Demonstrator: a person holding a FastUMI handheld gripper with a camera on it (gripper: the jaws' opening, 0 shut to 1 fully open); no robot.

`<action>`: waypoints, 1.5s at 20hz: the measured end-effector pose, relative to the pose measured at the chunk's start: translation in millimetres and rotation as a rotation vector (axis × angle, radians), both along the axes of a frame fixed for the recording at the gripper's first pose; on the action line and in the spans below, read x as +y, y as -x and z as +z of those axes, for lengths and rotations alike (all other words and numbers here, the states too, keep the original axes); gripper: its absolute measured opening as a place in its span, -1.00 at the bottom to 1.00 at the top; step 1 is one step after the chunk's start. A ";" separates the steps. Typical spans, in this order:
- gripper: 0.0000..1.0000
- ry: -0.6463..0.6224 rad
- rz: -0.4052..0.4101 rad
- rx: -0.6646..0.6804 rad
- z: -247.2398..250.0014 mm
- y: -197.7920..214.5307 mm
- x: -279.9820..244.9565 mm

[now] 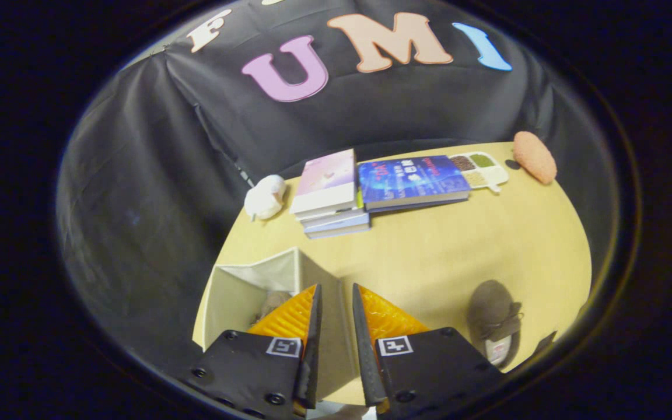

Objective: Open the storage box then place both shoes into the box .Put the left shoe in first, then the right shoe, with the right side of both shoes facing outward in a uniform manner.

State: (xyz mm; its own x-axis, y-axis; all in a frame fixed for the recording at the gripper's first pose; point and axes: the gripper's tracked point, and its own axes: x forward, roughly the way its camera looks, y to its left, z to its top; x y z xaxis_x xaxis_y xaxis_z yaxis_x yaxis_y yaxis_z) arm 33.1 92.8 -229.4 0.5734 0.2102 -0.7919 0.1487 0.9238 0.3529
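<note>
One shoe [270, 303] sits in the open box [237, 291]; fingers [336, 309] hold nothing (small gap), so next grab the other shoe [493, 318].

Wood table [458, 245] carries open storage box [254, 291], 1 shoe [492, 318], books [371, 186], tray [482, 169], plush [265, 197], sponge [534, 156].

Dim, soft focus — edges bowed.

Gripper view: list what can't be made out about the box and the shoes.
- Storage box interior: the gripper fingers, a narrow gap between them and nothing gripped, cover most of the shoe inside; its facing is unreadable.
- Box's near wall: hidden behind the gripper body.
- Brown shoe on the table: small and distorted; left or right unclear.
</note>
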 end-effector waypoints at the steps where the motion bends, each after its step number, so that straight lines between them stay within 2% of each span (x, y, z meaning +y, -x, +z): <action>1: -0.32 0.017 -0.014 -0.001 -1.7 1.8 -17.1; 7: -0.32 0.135 -0.057 0.025 -24.1 27.6 -109.0; 14: -0.32 0.224 -0.073 0.156 -77.8 104.6 -183.0; 18: -0.32 0.245 -0.070 0.226 -107.6 146.3 -196.6; 21: -0.32 0.256 -0.057 0.265 -125.5 162.4 -200.0; 30: -0.32 0.250 -0.037 0.345 -169.5 167.7 -202.3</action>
State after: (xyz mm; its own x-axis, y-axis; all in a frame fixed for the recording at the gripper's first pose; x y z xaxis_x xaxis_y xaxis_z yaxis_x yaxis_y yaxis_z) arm -134.6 -109.6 -398.9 0.2699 -0.0289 -0.9625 0.2538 0.9663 0.0422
